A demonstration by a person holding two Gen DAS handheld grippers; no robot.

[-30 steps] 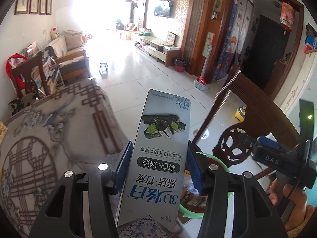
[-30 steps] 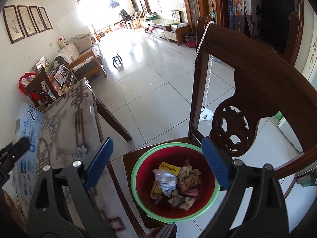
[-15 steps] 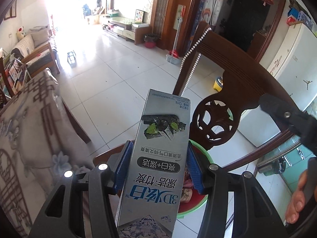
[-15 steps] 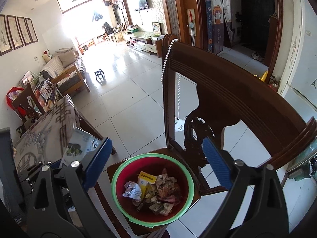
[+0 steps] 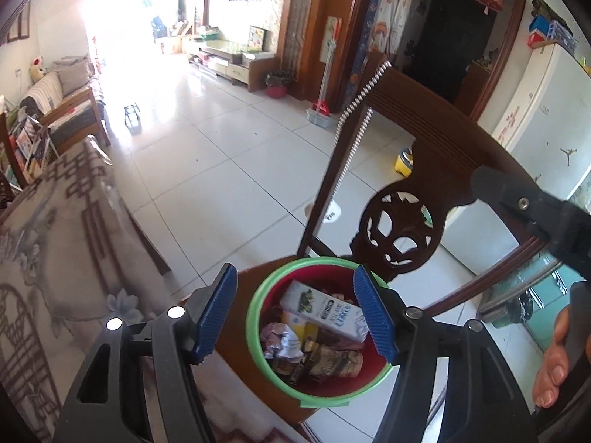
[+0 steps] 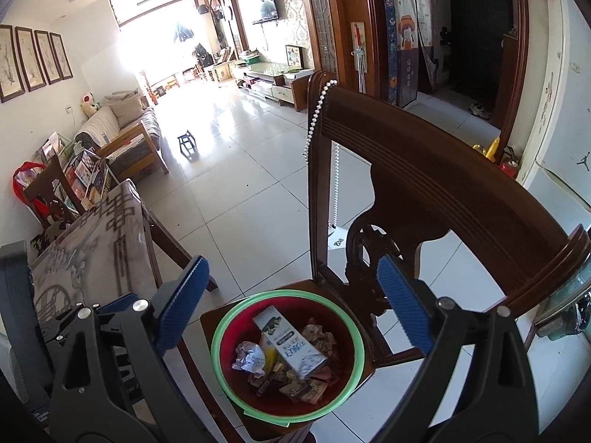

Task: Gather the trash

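Observation:
A red basin with a green rim (image 5: 258, 347) (image 6: 225, 376) stands on a dark wooden chair seat and holds several pieces of crumpled trash. A grey toothpaste box (image 5: 325, 313) (image 6: 291, 343) lies on top of the trash inside it. My left gripper (image 5: 295, 313) is open and empty, right above the basin. My right gripper (image 6: 291, 306) is open and empty, also above the basin. The right gripper's body shows at the right edge of the left wrist view (image 5: 535, 210).
The carved chair back (image 6: 424, 192) rises just behind the basin, with a bead string (image 6: 314, 122) hung on its post. A table with a patterned cloth (image 5: 55, 243) (image 6: 92, 254) stands to the left. A white fridge (image 5: 546, 110) is at the right, tiled floor beyond.
My left gripper moved over the basin, opened and let go of the toothpaste box, which now lies in the basin. The right gripper stayed open above the basin.

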